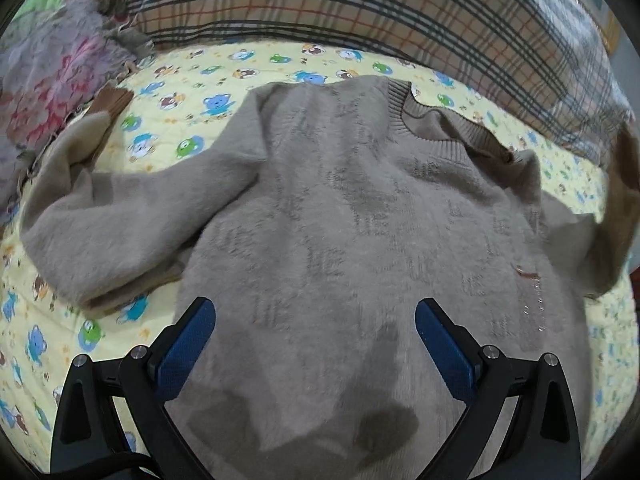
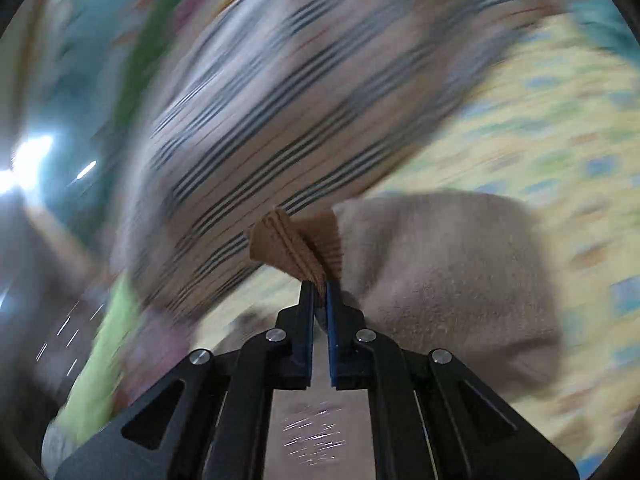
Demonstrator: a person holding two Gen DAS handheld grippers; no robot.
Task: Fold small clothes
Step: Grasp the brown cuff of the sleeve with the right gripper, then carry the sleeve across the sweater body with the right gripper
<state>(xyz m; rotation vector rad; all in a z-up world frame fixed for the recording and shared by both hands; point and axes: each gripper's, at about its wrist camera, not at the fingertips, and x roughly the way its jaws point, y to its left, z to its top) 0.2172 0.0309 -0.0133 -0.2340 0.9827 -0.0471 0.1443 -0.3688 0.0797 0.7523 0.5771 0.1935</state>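
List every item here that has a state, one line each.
Beige sweater: spread front-up on the cartoon-print quilt, unfolded.
Left sleeve: bent back over itself.
Brown ribbed cuff: pinched, lifted.
Left gripper: open above the sweater's lower body.
Right gripper: shut on the cuff.
Plaid pillow: lying behind the sweater.

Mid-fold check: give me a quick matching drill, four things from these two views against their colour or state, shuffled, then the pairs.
Things:
1. left gripper
2. right gripper
3. sweater
4. bedsheet

States:
A. yellow with cartoon animals
B. shut on the brown ribbed cuff
C. open, above the sweater body
D. fuzzy beige, spread front-up

Pairs: 1-C, 2-B, 3-D, 4-A
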